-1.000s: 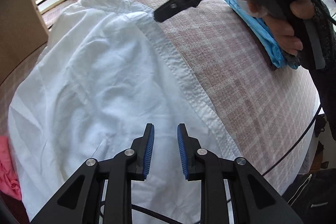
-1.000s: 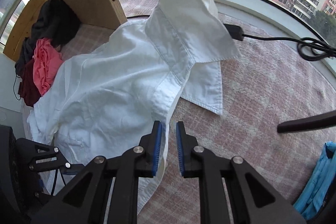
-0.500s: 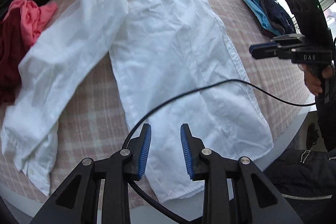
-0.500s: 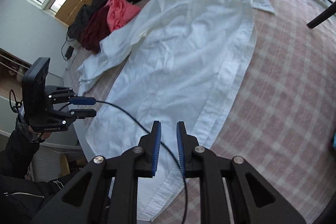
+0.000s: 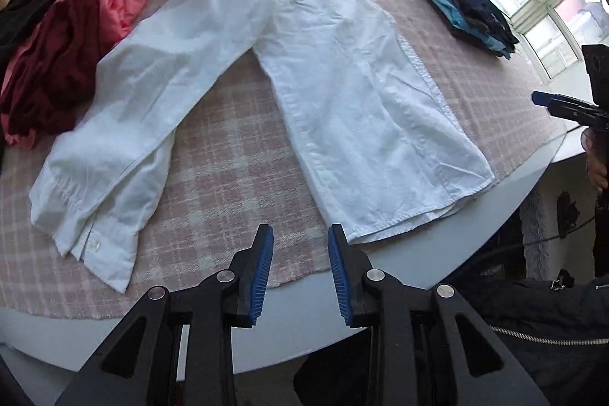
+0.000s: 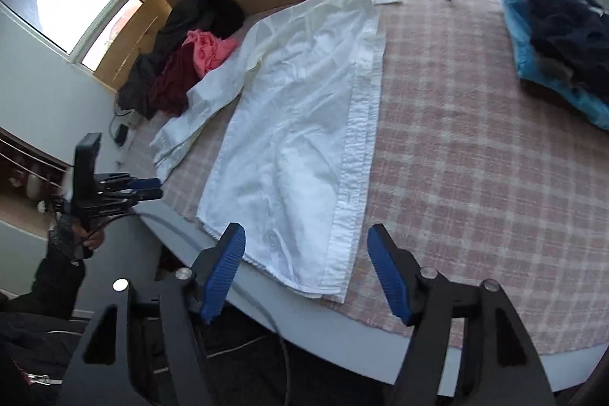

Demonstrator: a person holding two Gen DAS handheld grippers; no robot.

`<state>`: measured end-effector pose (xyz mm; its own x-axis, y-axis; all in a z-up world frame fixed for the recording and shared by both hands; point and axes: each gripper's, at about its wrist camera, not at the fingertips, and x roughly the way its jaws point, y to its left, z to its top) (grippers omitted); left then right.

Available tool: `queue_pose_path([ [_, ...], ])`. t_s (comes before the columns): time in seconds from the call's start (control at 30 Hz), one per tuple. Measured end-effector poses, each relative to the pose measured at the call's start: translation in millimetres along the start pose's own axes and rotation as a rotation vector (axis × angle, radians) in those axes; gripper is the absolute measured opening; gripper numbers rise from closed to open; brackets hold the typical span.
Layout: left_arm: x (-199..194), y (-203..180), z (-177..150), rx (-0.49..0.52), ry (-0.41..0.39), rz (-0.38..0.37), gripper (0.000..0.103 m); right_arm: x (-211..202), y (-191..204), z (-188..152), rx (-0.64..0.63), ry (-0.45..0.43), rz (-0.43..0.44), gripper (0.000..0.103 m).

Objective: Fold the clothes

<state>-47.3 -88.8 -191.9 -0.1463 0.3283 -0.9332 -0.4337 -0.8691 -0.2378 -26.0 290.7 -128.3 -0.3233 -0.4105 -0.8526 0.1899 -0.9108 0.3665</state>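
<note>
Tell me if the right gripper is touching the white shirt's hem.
Apart. In the right wrist view the right gripper, jaws just opened wide, hangs over the white shirt hem with nothing pinched; neither pad visibly presses the cloth.

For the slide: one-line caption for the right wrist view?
Open right gripper above the hem of a white shirt spread on a checked cloth.

You had the shirt point(image 5: 342, 94) mid-frame on the table point(image 5: 228, 147); heaped clothes point(image 5: 57, 56) upper left, folded stack point(image 5: 468, 6) upper right.
</note>
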Motion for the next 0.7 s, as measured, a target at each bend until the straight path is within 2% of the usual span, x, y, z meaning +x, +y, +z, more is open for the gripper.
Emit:
queue_pose_path([
  [0.03,8,-5,2,0.011,0.015,-0.015,0.031,10,4,-4,0.0,-0.003,-0.032,0.064],
  [0.1,35,-16,8,0.028,0.067,-0.035,0.032,43,7,-14,0.028,0.044,-0.059,0.036],
  [0.17,56,-19,11,0.012,0.11,-0.031,0.033,75,7,-26,0.048,0.105,-0.101,0.035],
  [0.23,66,-15,10,-0.021,0.137,-0.025,0.034,90,5,-37,0.071,0.105,-0.162,0.035],
  [0.3,72,-9,9,-0.055,0.149,-0.03,0.038,93,0,-47,0.114,0.095,-0.17,0.035],
  [0.37,76,-6,9,-0.087,0.151,-0.051,0.039,88,-6,-54,0.156,0.08,-0.162,0.035],
  [0.43,81,-9,9,-0.09,0.153,-0.085,0.033,84,-13,-61,0.197,0.066,-0.155,0.035],
  [0.47,82,-11,9,-0.089,0.155,-0.096,0.015,82,-15,-62,0.209,0.06,-0.158,0.035],
  [0.5,82,-13,10,-0.09,0.159,-0.101,0.002,80,-18,-64,0.22,0.055,-0.161,0.035],
  [0.6,67,-15,14,-0.085,0.126,-0.121,0.001,73,-19,-67,0.221,0.032,-0.179,0.035],
  [0.7,42,-12,23,-0.09,0.076,-0.128,0.001,73,-17,-73,0.209,0.056,-0.202,0.035],
])
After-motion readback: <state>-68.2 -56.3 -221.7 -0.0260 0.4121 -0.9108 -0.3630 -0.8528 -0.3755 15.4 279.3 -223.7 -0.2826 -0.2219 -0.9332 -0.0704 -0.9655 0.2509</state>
